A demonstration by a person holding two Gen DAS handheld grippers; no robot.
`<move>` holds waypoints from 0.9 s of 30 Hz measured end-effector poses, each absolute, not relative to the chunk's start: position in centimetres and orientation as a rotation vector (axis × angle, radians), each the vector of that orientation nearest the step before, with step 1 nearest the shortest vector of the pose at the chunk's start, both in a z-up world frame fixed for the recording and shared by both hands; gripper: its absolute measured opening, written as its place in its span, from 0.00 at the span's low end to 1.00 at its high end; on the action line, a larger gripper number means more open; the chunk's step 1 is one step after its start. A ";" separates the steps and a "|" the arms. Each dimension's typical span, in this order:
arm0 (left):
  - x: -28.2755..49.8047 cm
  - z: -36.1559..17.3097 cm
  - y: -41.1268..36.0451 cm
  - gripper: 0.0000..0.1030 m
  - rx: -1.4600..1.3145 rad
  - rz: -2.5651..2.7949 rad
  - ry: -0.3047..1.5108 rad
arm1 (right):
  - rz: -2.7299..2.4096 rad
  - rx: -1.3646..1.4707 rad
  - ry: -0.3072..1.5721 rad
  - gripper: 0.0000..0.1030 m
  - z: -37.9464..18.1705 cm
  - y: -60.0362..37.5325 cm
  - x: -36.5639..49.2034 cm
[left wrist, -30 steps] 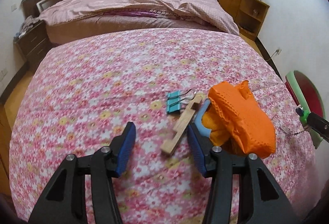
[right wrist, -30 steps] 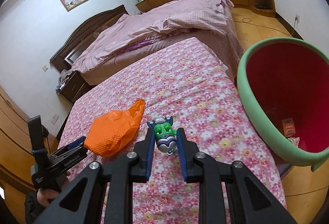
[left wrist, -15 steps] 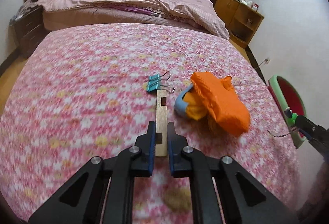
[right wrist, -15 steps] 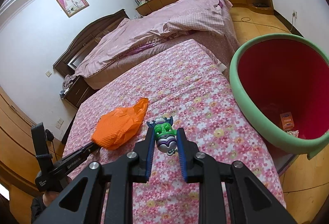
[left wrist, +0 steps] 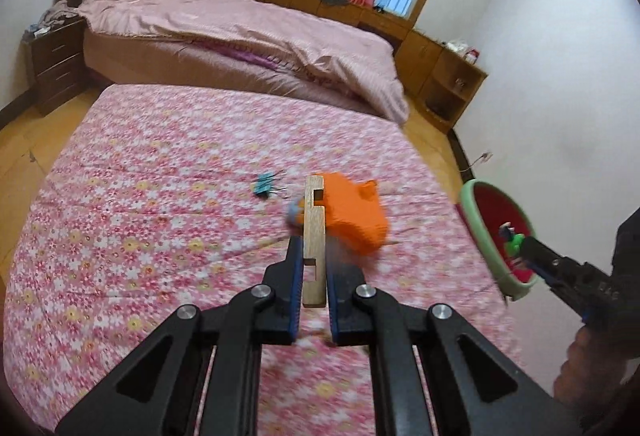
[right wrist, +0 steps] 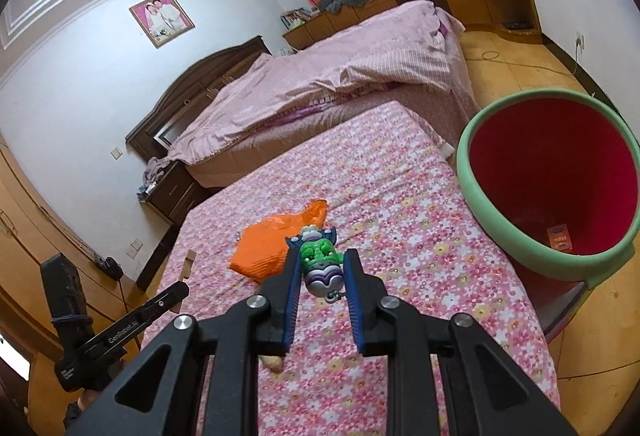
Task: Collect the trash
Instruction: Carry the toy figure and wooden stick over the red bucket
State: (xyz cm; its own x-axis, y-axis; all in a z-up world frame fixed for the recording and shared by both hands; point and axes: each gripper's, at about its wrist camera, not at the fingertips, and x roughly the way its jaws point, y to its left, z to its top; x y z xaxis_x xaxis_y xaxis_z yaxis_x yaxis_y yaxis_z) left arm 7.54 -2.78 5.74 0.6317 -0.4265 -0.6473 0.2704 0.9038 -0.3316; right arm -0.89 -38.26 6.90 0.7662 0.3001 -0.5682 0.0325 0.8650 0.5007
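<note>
Now, on the left, my left gripper (left wrist: 313, 278) clenches the wooden strip (left wrist: 313, 236) above the flowered bedspread (left wrist: 140, 228), with the orange bag (left wrist: 352, 212) and teal binder clip (left wrist: 263, 187) beyond it. Further right, my right gripper (right wrist: 320, 276) grasps the green toy figure (right wrist: 320, 262), near the green-rimmed red bin (right wrist: 480, 196).

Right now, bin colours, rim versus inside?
Bin: mint green rim, red inside; clearest in the right wrist view.
</note>
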 end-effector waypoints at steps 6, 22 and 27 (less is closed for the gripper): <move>5.3 7.7 -4.4 0.09 -0.195 -0.460 0.764 | 0.145 0.522 0.648 0.23 8.3 -39.1 -2.8; 4.5 10.1 -12.9 0.09 -0.160 -0.606 0.792 | 0.039 0.553 0.573 0.23 10.4 -45.5 -5.8; 5.2 9.9 -17.2 0.09 -0.117 -0.653 0.812 | -0.011 0.570 0.556 0.23 10.2 -48.8 -5.8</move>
State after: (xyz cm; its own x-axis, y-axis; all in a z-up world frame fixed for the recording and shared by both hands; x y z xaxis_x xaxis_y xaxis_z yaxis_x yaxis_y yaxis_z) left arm 5.21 -17.24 9.94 0.5049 -0.5829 -0.6367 0.4965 0.7994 -0.3382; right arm -5.85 -48.82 10.21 0.8532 0.1405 -0.5022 0.1601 0.8459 0.5087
